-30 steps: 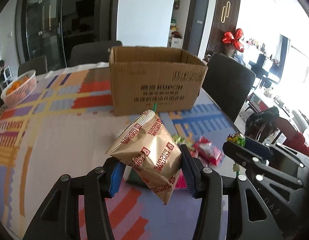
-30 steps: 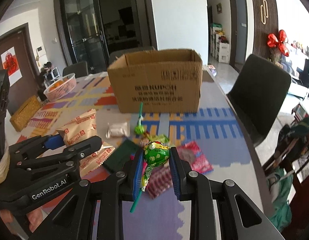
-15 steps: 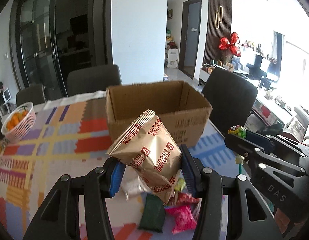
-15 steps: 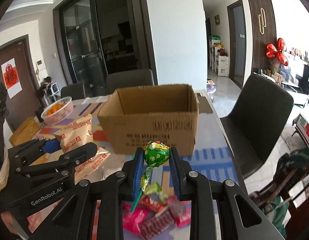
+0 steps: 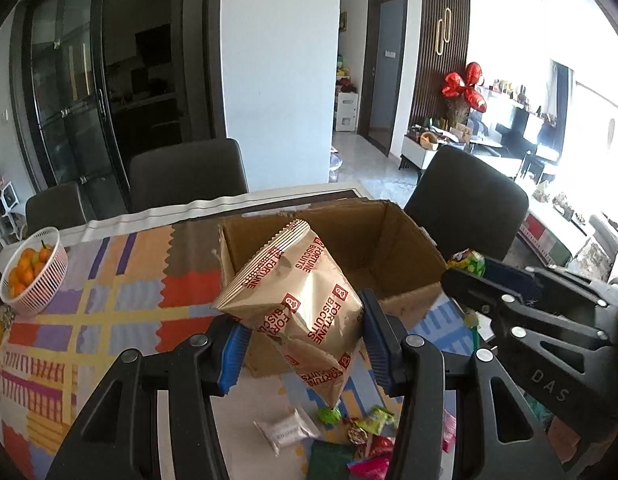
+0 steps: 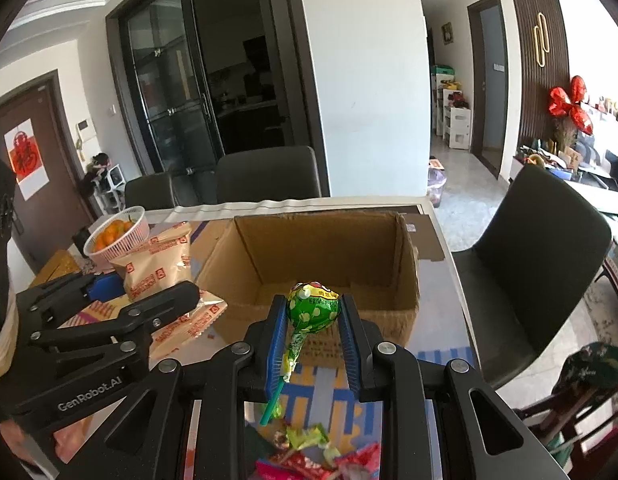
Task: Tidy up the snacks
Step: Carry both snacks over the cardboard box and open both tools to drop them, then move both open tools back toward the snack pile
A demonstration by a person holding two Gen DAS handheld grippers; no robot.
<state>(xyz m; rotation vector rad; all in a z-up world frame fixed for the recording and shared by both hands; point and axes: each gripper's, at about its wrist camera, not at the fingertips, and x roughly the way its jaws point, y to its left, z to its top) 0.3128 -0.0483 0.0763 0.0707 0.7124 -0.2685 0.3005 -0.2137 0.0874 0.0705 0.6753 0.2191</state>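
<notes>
My left gripper is shut on a gold Fortune Biscuits bag, held above the near left corner of the open cardboard box. My right gripper is shut on a green lollipop, its stick hanging down, just before the near wall of the same box, which looks empty. The left gripper with the bag shows at the left of the right wrist view. The right gripper with the lollipop shows at the right of the left wrist view.
Loose wrapped snacks lie on the patterned table mat below both grippers, also in the right wrist view. A basket of oranges stands at the far left. Dark chairs surround the table.
Both grippers have risen and moved forward toward the box with their snacks; the box's inside has come into view and the loose snacks have dropped toward the bottom of the views.
</notes>
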